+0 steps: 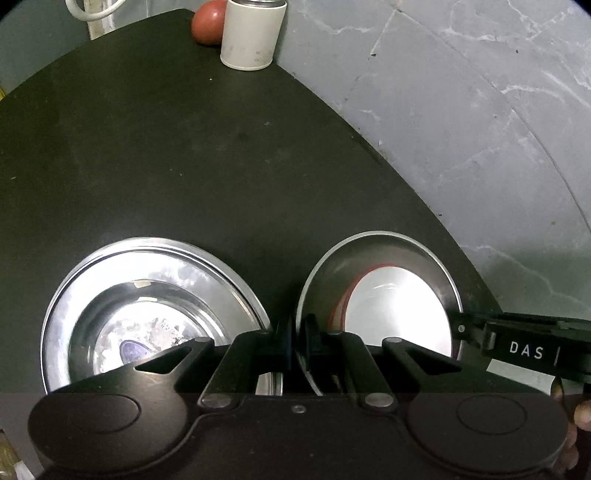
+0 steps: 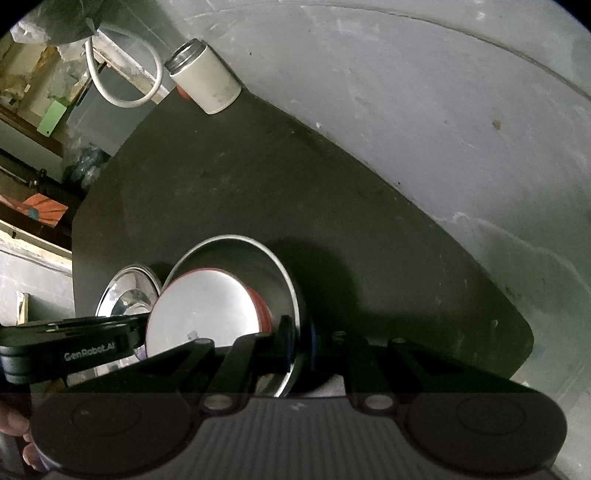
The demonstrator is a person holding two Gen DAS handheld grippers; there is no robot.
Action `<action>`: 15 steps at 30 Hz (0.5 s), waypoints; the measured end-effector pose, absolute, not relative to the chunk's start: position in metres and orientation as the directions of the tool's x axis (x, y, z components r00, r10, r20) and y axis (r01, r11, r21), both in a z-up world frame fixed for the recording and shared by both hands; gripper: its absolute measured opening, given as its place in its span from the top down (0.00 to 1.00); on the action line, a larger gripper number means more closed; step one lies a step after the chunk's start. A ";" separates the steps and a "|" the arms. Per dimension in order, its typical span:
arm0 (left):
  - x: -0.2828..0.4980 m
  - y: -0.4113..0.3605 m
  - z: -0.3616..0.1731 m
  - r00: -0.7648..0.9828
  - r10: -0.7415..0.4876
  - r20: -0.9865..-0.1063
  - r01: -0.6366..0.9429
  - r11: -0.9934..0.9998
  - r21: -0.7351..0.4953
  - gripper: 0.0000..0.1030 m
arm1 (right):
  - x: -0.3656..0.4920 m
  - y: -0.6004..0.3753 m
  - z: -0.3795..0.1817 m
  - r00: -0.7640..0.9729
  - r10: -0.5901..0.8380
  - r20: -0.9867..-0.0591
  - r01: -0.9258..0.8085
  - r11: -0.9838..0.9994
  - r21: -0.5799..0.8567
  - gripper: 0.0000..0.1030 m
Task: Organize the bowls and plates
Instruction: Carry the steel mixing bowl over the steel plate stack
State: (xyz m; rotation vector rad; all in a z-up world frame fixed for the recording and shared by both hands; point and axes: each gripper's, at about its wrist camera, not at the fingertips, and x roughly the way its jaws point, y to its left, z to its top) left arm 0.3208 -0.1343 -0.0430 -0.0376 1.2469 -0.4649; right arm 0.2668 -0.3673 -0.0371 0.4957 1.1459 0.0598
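Bowls, steel, nested: outer steel bowl (image 1: 380,258) holding a red-rimmed bowl (image 1: 391,310), on a dark worktop (image 1: 184,155). Left tool (image 1: 297,343) pinched narrow on the outer bowl's near-left rim; right tool (image 2: 297,343) likewise clamped on its opposite rim. Steel plate (image 1: 147,302) lies just beside, to the left. Step in hand, as judged: two-tool carry of the nested bowls. Next move likely calls for a level lift and placing onto the plate. Also on the worktop's far corner: white canister (image 1: 251,33), red round object (image 1: 208,22). Surroundings: grey marbled floor (image 1: 461,110), clutter beyond.
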 end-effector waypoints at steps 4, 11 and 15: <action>0.320 -0.133 -0.040 0.239 -0.368 -0.899 0.312 0.906 -0.288 0.95 | 0.266 -0.369 -0.033 0.434 0.291 -0.852 0.205 0.890 0.408 0.91; 0.317 -0.126 -0.028 0.269 -0.376 -0.887 0.305 0.907 -0.291 0.95 | 0.265 -0.367 -0.022 0.451 0.287 -0.845 0.198 0.891 0.409 0.91; 0.314 -0.119 -0.021 0.280 -0.386 -0.879 0.288 0.907 -0.306 0.95 | 0.264 -0.365 -0.015 0.457 0.290 -0.841 0.190 0.892 0.411 0.91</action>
